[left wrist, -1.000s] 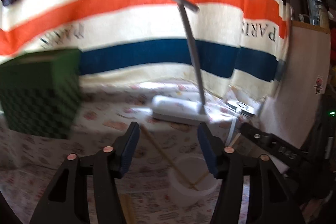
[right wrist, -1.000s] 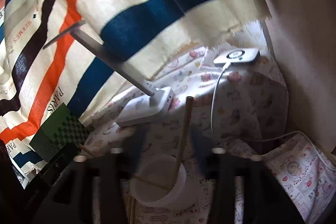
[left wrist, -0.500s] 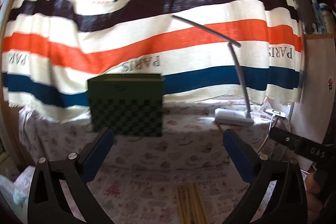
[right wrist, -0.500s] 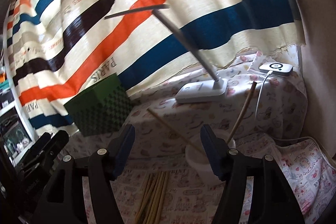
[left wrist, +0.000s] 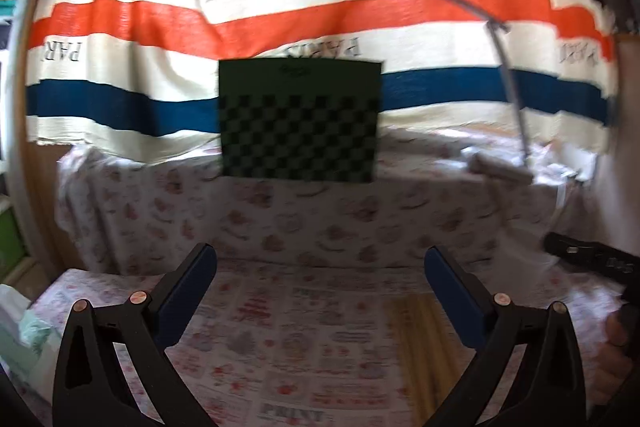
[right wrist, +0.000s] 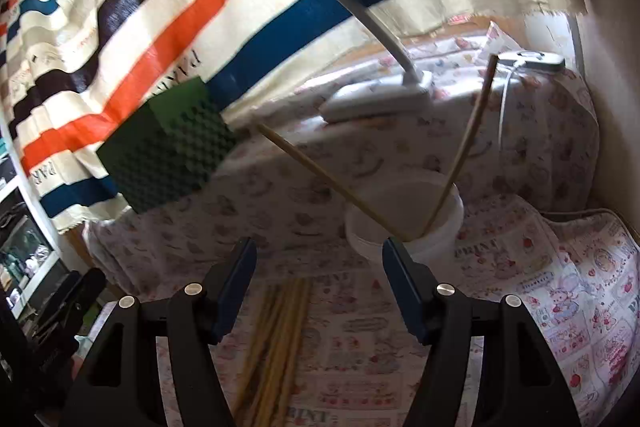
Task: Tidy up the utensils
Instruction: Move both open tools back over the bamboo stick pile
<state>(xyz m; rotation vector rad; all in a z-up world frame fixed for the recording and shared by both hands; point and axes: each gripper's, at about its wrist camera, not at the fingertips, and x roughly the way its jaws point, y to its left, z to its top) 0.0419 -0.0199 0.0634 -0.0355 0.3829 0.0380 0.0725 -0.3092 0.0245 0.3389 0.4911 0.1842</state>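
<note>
Several wooden chopsticks (right wrist: 276,343) lie bundled on the patterned cloth, just below and between the open fingers of my right gripper (right wrist: 318,267). They also show blurred in the left wrist view (left wrist: 420,343). A white cup (right wrist: 404,219) stands just beyond the right gripper with two chopsticks (right wrist: 328,175) leaning out of it. My left gripper (left wrist: 320,279) is wide open and empty over bare cloth, left of the bundle. The right gripper's body (left wrist: 592,259) shows at the left view's right edge.
A green checkered box (left wrist: 298,119) stands at the back on the raised cloth-covered surface (left wrist: 280,215). A white desk lamp (right wrist: 380,99) and a charger with cable (right wrist: 532,59) sit at the back right. A striped cloth hangs behind.
My left gripper has opened wide and swung left and back, away from the cup. My right gripper has pulled back from the cup, with the chopstick bundle now in front of it.
</note>
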